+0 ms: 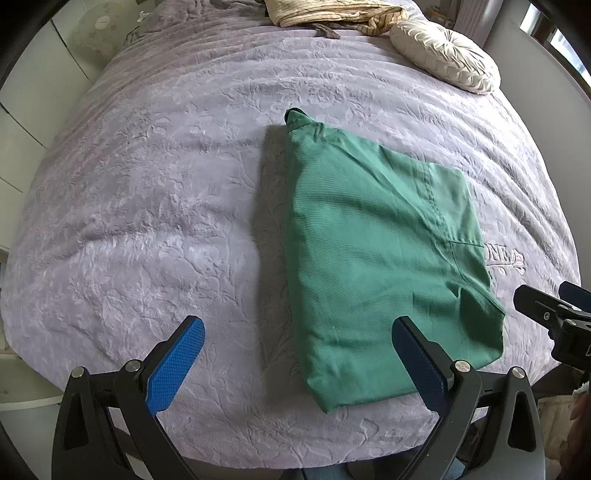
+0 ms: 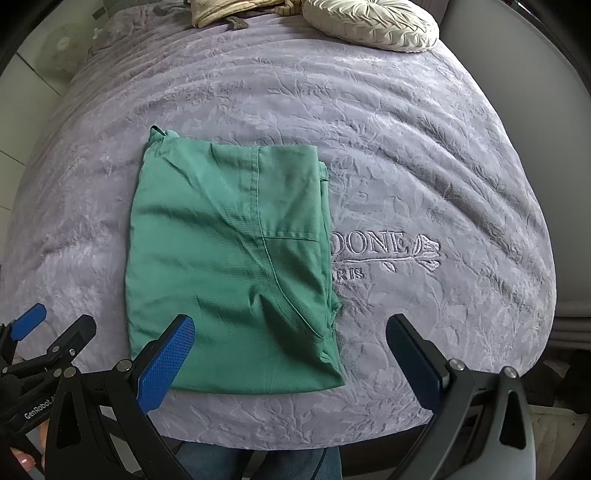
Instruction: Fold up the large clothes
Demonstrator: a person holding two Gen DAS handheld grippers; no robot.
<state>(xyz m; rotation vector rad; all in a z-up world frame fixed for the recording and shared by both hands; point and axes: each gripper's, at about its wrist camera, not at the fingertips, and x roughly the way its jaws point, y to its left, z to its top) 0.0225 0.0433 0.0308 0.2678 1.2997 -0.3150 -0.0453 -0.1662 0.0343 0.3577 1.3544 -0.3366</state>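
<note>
embroidered lettering (image 2: pixel 369 247) partly hidden under green garment (image 2: pixel 229 266), striped fabric (image 1: pixel 332 14) cropped by top edge

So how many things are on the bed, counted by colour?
Green: 1, the folded green garment.
Cream: 1, the round pleated cushion.
Beige striped: 1, the bundled cloth at the far end.
Total: 3, all lying on the purple bedspread. Both the left gripper and the right gripper are open, holding nothing.

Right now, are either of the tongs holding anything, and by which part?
Nothing is held. Both the left tongs and right tongs are open above the folded green garment.
</note>
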